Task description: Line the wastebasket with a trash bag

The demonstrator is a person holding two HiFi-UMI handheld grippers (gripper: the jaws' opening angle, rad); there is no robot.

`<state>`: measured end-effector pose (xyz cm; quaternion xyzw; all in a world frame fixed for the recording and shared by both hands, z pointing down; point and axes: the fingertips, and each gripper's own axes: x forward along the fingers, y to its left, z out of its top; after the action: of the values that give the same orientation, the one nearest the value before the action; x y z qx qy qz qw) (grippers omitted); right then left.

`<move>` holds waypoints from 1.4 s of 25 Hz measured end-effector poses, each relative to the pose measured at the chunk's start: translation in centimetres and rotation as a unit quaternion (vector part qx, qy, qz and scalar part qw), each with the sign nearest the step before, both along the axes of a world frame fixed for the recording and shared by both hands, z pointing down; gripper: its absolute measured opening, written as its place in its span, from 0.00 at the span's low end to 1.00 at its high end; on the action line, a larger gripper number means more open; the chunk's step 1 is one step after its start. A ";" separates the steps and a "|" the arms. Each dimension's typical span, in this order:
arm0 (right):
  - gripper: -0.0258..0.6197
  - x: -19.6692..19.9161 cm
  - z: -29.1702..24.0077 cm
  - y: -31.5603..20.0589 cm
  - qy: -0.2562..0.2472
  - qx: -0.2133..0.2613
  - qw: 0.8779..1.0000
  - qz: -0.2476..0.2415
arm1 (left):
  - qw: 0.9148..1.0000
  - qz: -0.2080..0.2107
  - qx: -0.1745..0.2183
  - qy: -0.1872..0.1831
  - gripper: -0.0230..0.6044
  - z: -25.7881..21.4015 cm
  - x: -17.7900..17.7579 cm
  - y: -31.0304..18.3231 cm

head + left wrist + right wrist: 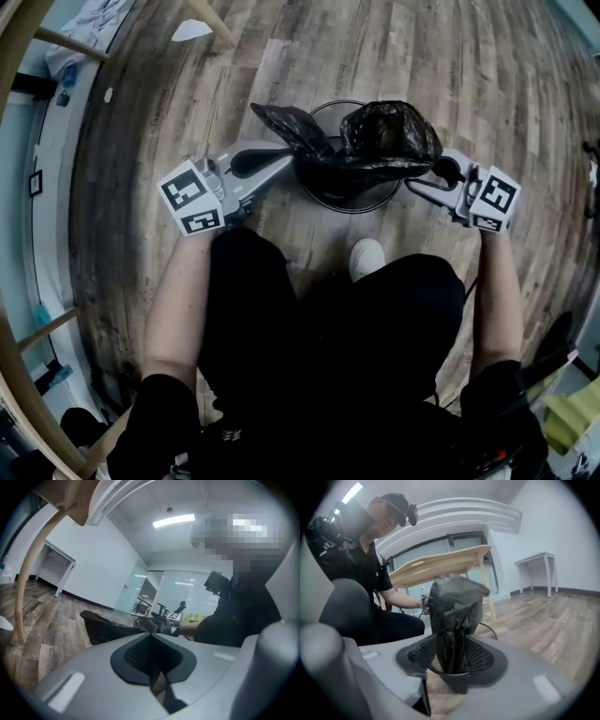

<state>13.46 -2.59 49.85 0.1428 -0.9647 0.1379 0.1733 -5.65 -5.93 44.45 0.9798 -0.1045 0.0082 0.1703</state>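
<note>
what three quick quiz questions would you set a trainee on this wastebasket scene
1. True or false: the wastebasket lies tipped on its side.
2. Whose jaws are fully together? A. left gripper B. right gripper
3. Short answer: what stands between the right gripper's jaws?
Key: 1 false, it stands upright; 2 A; 3 the trash bag.
</note>
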 end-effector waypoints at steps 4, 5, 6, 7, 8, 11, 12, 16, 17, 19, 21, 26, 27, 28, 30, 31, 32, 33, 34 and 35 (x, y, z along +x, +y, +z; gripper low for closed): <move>0.32 4.5 -2.2 -3.3 -0.023 0.019 0.995 0.098 | 0.999 0.031 0.010 -0.003 0.05 -0.7 0.9 1.2; 0.33 5.4 -3.1 -4.3 -0.029 0.032 0.991 0.124 | 0.999 0.039 0.013 -0.005 0.05 -0.8 1.2 1.5; 0.33 6.0 -4.2 -5.2 -0.035 0.046 0.988 0.144 | 0.999 0.047 0.015 -0.008 0.05 -0.8 1.5 1.9; 0.33 6.3 -5.4 -6.0 -0.040 0.060 0.985 0.155 | 0.998 0.054 0.017 -0.010 0.05 -0.8 1.7 2.2; 0.33 6.4 -6.6 -6.7 -0.042 0.075 0.983 0.161 | 0.998 0.059 0.018 -0.012 0.05 -0.8 1.9 2.5; 0.33 5.4 -9.7 -8.5 -0.044 0.108 0.980 0.159 | 0.997 0.069 0.017 -0.015 0.05 -0.7 2.3 3.2; 0.33 4.7 -10.4 -9.0 -0.043 0.114 0.981 0.151 | 0.997 0.071 0.017 -0.016 0.05 -0.7 2.4 3.4; 0.33 0.9 -10.0 -10.1 0.003 0.111 0.991 0.073 | 0.996 0.087 0.020 -0.028 0.05 -0.6 2.5 4.5; 0.33 0.0 -9.3 -10.3 0.021 0.106 0.993 0.051 | 0.995 0.090 0.021 -0.031 0.05 -0.6 2.6 4.8; 0.33 -1.3 -7.7 -10.8 0.061 0.098 0.993 0.016 | 0.995 0.095 0.022 -0.036 0.05 -0.7 2.5 5.2; 0.34 -2.1 -6.2 -11.4 0.091 0.086 0.992 -0.005 | 0.994 0.099 0.023 -0.041 0.05 -0.6 2.4 5.7; 0.44 -3.3 -2.2 -11.9 0.132 0.030 0.990 -0.045 | 0.992 0.110 0.024 -0.052 0.05 0.3 1.9 6.4; 0.44 -3.5 -1.5 -11.6 0.139 0.021 0.989 -0.055 | 0.992 0.108 0.023 -0.053 0.05 0.4 1.7 6.5; 0.40 -3.6 -1.0 -11.2 0.143 0.017 0.987 -0.064 | 0.993 0.105 0.021 -0.055 0.05 0.4 1.5 6.5; 0.11 -3.8 -0.7 -10.6 0.140 0.023 0.988 -0.066 | 0.993 0.099 0.019 -0.057 0.05 0.6 1.0 6.4; 0.05 -3.8 -0.8 -10.4 0.134 0.030 0.989 -0.062 | 0.994 0.094 0.017 -0.059 0.05 0.9 0.6 6.3; 0.04 -3.9 -0.9 -10.1 0.127 0.037 0.989 -0.060 | 0.994 0.089 0.016 -0.062 0.05 1.2 0.3 6.1; 0.04 -3.9 -0.9 -9.9 0.122 0.043 0.990 -0.059 | 0.994 0.083 0.017 -0.067 0.05 1.5 -0.1 5.9; 0.04 -4.0 -1.0 -9.6 0.119 0.048 0.990 -0.059 | 0.994 0.075 0.019 -0.073 0.08 1.8 -0.7 5.6; 0.04 -4.1 -1.1 -9.4 0.116 0.052 0.990 -0.059 | 0.994 0.066 0.019 -0.081 0.13 2.0 -1.2 5.2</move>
<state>9.34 -11.97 48.73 0.1091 -0.9508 0.0592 0.2840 -6.88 -0.70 46.43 0.9838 -0.0535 0.0962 0.1417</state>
